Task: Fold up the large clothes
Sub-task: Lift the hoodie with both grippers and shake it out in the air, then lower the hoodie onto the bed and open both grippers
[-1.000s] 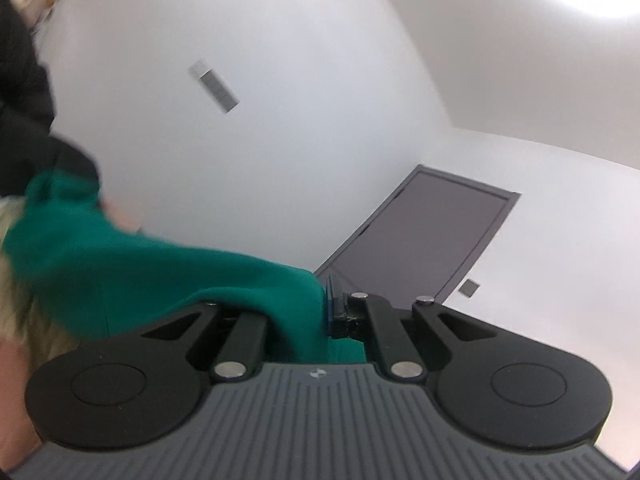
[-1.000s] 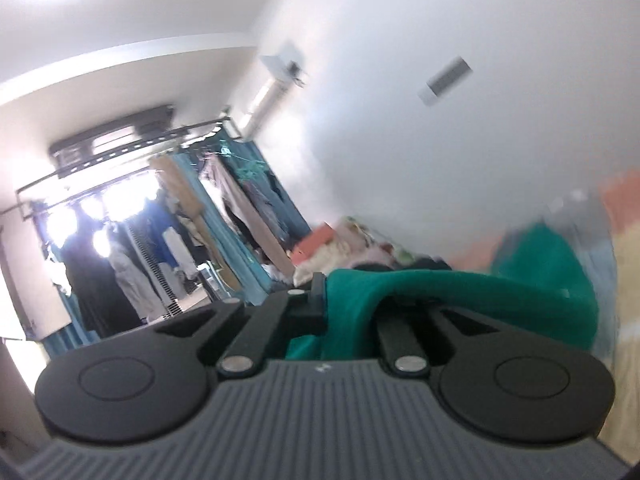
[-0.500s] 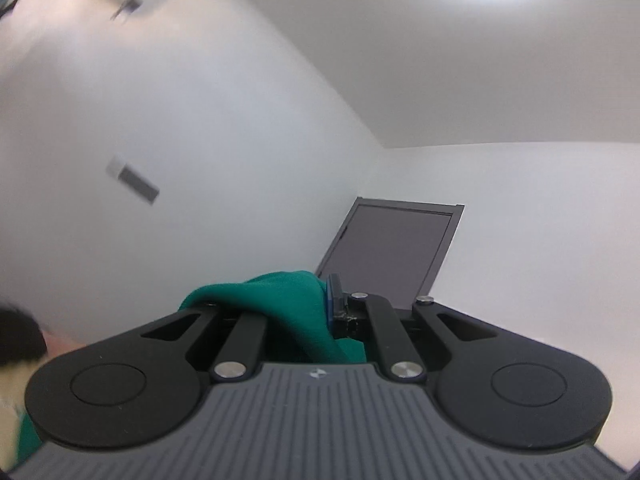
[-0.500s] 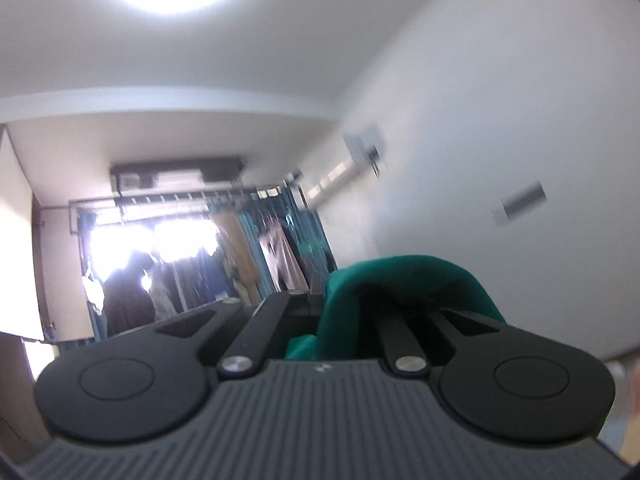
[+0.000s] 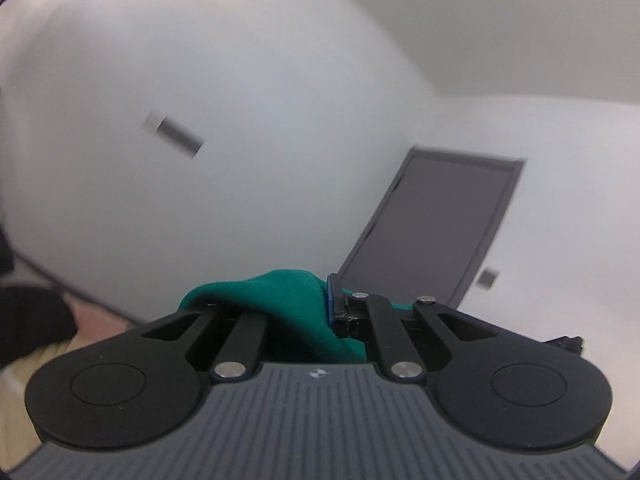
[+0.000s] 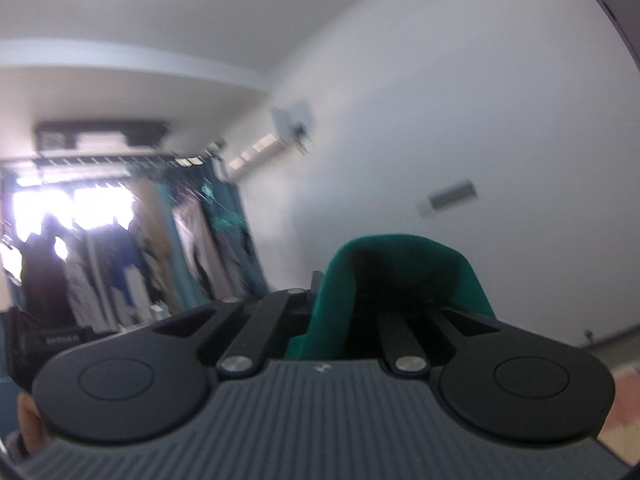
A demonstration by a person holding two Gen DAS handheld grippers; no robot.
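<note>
A teal green garment (image 5: 288, 300) is bunched between the fingers of my left gripper (image 5: 320, 312), which is shut on it and points up toward a white wall. In the right wrist view the same teal garment (image 6: 400, 264) arches over my right gripper (image 6: 344, 304), which is shut on its edge. Most of the garment hangs below both cameras and is hidden. Both grippers are raised high.
A dark grey door (image 5: 436, 232) stands in the white wall ahead of the left gripper. A rack of hanging clothes (image 6: 120, 248) and a bright window are at the left of the right wrist view. A wall air conditioner (image 6: 260, 152) is mounted above.
Both grippers have tilted up from the bed toward walls and ceiling, lifting the teal garment. The garment now shows only as a small bunch at each gripper.
</note>
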